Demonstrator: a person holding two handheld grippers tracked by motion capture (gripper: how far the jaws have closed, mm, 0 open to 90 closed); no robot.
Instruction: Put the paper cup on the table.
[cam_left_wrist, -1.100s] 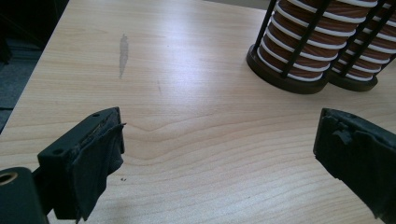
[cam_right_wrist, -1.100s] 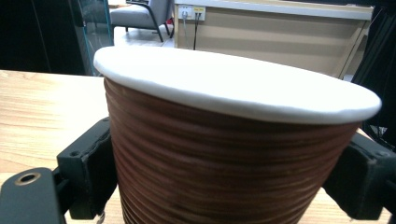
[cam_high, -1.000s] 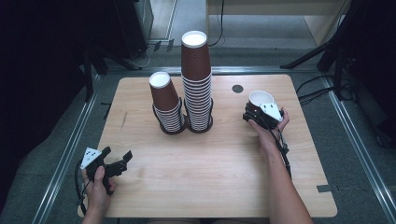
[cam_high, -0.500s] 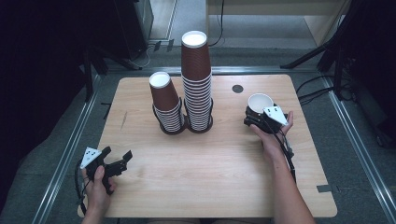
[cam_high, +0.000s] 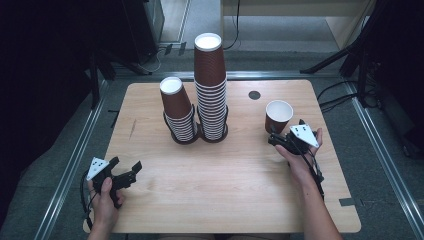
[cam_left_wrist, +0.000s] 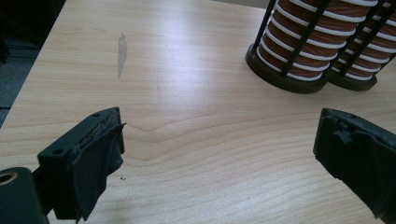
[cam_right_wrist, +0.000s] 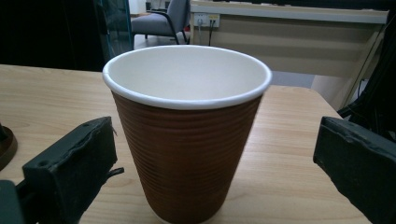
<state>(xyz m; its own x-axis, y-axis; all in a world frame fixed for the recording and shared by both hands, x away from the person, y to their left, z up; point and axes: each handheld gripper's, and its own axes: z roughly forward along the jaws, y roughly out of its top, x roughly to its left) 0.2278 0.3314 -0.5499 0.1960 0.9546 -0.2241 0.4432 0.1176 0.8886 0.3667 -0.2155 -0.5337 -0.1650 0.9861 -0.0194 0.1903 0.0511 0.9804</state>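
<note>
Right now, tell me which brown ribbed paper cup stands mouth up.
The single brown ribbed paper cup in front of the right gripper; it stands alone, white inside showing. Those in the two stacks of brown paper cups are upside down.

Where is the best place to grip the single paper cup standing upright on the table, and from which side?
Grip the single cup on its ribbed brown wall, below the white rim, approaching level from the person's side. It stands upright, mouth open; the right gripper already straddles it.
</note>
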